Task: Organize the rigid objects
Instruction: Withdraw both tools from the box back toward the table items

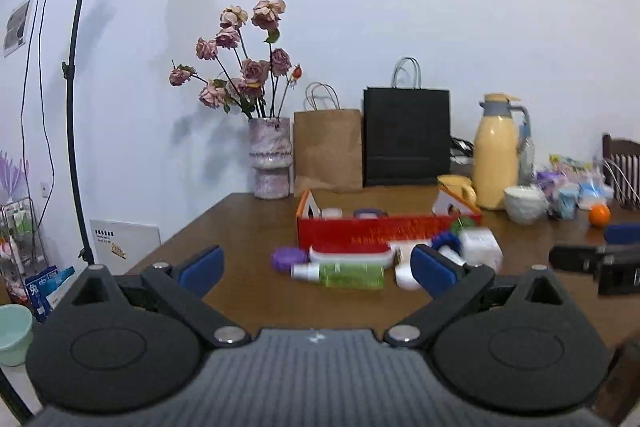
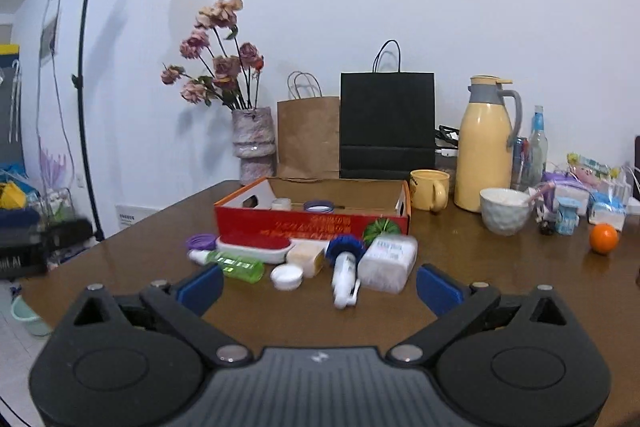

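Clearly both tools hover above the brown wooden counter (image 2: 480, 259) with their blue-padded fingers spread wide and nothing between them: the left tool (image 1: 316, 267) and the right tool (image 2: 320, 285). Just beyond them a cluster lies in front of the red open cardboard box (image 2: 312, 223): a green clear plastic bottle (image 2: 236, 265), a white oval dish with a red lid (image 2: 256, 247), a small white round jar (image 2: 287, 276), a white bottle with a blue frilled collar (image 2: 345, 269) and a white translucent rectangular box (image 2: 387, 263). Inside the box sit a small white jar (image 2: 281, 203) and a purple-rimmed round lid (image 2: 319, 206).
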The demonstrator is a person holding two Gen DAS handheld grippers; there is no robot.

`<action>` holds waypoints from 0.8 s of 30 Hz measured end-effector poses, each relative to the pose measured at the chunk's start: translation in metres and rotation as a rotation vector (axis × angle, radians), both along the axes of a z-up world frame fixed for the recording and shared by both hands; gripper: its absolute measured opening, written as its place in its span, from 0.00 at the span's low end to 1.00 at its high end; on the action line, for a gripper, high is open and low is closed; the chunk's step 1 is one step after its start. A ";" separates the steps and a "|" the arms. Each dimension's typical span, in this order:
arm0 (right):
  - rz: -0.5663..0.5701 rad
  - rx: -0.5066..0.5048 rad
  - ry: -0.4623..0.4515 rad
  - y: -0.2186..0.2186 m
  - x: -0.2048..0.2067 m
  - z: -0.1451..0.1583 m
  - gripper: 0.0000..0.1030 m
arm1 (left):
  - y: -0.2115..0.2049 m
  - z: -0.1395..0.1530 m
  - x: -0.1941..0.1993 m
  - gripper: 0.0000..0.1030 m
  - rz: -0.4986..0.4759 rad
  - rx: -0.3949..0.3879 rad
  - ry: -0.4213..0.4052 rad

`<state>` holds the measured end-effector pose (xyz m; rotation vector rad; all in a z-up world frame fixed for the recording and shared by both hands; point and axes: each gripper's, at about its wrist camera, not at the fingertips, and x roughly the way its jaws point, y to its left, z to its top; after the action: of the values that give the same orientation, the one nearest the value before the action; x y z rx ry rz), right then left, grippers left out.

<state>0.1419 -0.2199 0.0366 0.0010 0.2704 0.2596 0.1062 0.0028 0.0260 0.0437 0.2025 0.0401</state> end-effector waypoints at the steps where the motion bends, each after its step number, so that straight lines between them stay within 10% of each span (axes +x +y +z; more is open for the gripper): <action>1: -0.005 0.002 -0.012 -0.001 -0.012 -0.005 1.00 | -0.001 -0.004 -0.010 0.99 -0.003 0.016 -0.007; 12: -0.070 0.026 -0.118 -0.001 -0.127 -0.037 1.00 | -0.010 -0.033 -0.108 1.00 0.026 0.024 -0.093; 24: -0.068 0.010 -0.126 0.008 -0.132 -0.037 1.00 | -0.005 -0.029 -0.110 1.00 0.018 -0.006 -0.093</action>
<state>0.0097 -0.2118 -0.0004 0.0038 0.1438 0.1925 -0.0037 -0.0024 -0.0029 0.0337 0.1103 0.0591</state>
